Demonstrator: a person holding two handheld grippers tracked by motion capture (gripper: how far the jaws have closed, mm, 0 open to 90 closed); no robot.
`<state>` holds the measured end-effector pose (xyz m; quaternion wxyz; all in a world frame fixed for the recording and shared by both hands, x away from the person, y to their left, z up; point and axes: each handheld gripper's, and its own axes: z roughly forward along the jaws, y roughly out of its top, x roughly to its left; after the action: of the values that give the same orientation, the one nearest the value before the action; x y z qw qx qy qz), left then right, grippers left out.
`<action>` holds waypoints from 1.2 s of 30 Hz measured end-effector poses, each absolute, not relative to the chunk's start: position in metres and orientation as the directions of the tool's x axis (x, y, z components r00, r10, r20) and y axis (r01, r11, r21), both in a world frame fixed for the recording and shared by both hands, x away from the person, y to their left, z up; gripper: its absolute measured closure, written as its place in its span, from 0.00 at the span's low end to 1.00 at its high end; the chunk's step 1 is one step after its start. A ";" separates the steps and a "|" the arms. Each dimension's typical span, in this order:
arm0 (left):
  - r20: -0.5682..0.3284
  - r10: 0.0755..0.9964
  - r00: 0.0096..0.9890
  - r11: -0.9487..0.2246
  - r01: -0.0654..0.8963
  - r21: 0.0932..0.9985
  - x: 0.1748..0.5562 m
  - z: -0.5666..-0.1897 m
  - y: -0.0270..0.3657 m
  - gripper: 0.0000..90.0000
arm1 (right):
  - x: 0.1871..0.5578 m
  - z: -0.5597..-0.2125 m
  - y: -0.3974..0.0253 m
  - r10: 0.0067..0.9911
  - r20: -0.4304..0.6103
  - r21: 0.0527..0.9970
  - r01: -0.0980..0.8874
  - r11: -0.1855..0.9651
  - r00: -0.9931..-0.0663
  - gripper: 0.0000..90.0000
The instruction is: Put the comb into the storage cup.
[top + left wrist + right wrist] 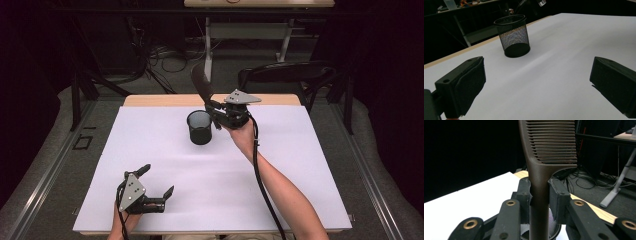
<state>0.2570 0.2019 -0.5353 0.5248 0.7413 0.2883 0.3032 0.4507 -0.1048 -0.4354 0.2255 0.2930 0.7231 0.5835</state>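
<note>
Right forearm stretches long across the white table [300, 165], running from the near edge at about five o'clock up toward the centre-back, wrist cocked and the hand wrapped around the right gripper [216, 111] from below. Its jaws are clamped tight on the handle of a dark brown comb [201, 82], and the comb stands nearly upright, teeth end up, leaning a touch toward eleven o'clock. In the right gripper view the pads [556, 202] pinch the comb [541, 170] handle from both sides, teeth facing three o'clock, and the handle's lower end drops toward the mesh rim just below. The black mesh pen cup [199, 127] sits upright on the table, immediately at nine o'clock of that gripper, open mouth up.

Over at the near-left corner, seven o'clock on the table, the left gripper [157, 185] rests low, held in the person's left hand [125, 220], pointing toward two o'clock. Jaws spread wide, gripping nothing. From the left gripper view the cup [513, 35] stands well off at twelve o'clock.
</note>
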 end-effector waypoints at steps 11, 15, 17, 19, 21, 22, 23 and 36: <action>0.145 0.746 0.650 -0.281 0.109 0.954 0.257 -0.535 0.202 0.00 | 0.456 -0.438 -0.101 0.690 0.011 0.977 0.153 0.145 -0.724 0.81; 0.146 0.746 0.649 -0.281 0.109 0.953 0.257 -0.535 0.202 0.00 | 0.457 -0.437 -0.099 0.687 0.007 0.979 0.146 0.145 -0.727 0.81; 0.147 0.747 0.649 -0.282 0.108 0.953 0.257 -0.535 0.202 0.00 | 0.458 -0.436 -0.098 0.686 0.007 0.980 0.142 0.141 -0.728 0.81; 0.145 0.748 0.648 -0.280 0.109 0.954 0.256 -0.535 0.202 0.00 | 0.458 -0.436 -0.098 0.685 0.008 0.981 0.140 0.137 -0.728 0.81; 0.145 0.749 0.646 -0.277 0.107 0.955 0.256 -0.535 0.203 0.00 | 0.459 -0.436 -0.096 0.683 0.005 0.981 0.135 0.137 -0.731 0.81; 0.145 0.749 0.646 -0.277 0.107 0.955 0.256 -0.535 0.203 0.00 | 0.459 -0.436 -0.096 0.683 0.005 0.981 0.135 0.137 -0.731 0.81; 0.145 0.750 0.645 -0.277 0.108 0.955 0.256 -0.535 0.204 0.00 | 0.460 -0.435 -0.096 0.682 0.005 0.981 0.135 0.138 -0.732 0.81; 0.145 0.749 0.647 -0.277 0.107 0.955 0.256 -0.535 0.203 0.00 | 0.464 -0.434 -0.091 0.676 -0.007 0.984 0.114 0.135 -0.737 0.81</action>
<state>0.2563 0.2032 -0.5346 0.5268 0.7388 0.2895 0.3047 0.4638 -0.0906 -0.4342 0.2352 0.2758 0.7157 0.5970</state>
